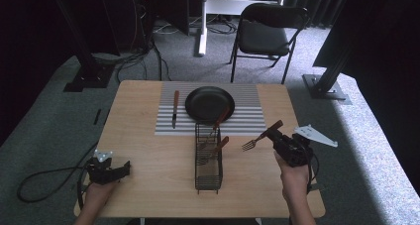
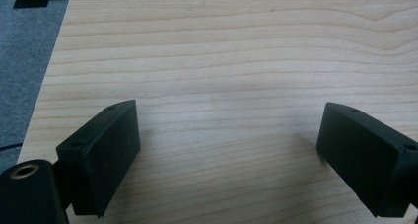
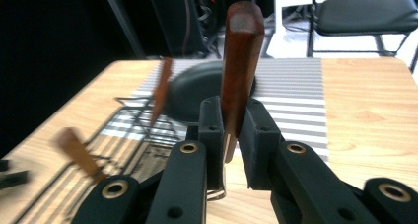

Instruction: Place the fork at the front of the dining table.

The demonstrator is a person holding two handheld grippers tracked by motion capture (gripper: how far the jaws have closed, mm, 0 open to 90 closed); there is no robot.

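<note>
My right gripper [image 1: 272, 134] hovers over the table's right side, shut on the wooden handle of a fork [image 1: 260, 137] whose tines point left toward a black wire basket [image 1: 208, 184]. In the right gripper view the jaws [image 3: 231, 123] clamp the brown fork handle [image 3: 240, 61], which sticks up between them. Two other wooden-handled utensils [image 1: 221, 143] lean in the basket. My left gripper [image 1: 123, 168] rests at the table's front left. Its jaws [image 2: 229, 130] stand wide open over bare wood with nothing between them.
A black plate [image 1: 209, 104] lies on a striped placemat [image 1: 247, 117] at the table's far side, with a wooden-handled knife [image 1: 175, 108] to its left. A black folding chair [image 1: 267, 34] stands beyond the table. Cables trail on the floor at left.
</note>
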